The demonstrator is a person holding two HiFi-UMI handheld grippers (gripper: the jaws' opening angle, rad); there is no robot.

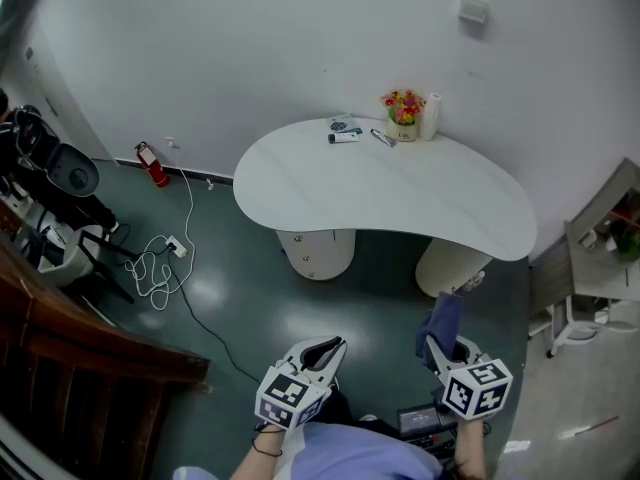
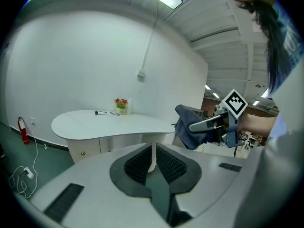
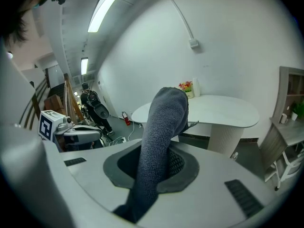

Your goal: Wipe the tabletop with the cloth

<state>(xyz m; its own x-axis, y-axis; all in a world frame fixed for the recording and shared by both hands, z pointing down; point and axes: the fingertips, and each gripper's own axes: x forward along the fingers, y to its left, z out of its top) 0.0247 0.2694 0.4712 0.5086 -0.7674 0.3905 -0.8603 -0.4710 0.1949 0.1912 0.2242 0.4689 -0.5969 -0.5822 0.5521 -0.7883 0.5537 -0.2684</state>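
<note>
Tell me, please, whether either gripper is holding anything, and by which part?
The right gripper is shut on the cloth, pinching it partway along its length; one end stands up beyond the jaws. The left gripper is shut and empty.

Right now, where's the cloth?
The cloth is clamped in the right gripper, lower right of the head view, over the floor, short of the white table.

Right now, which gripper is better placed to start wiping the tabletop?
Right. The right gripper is shut on the cloth, while the left gripper has its jaws together on nothing. Both are well short of the tabletop, so neither seems to have a reach advantage.
</note>
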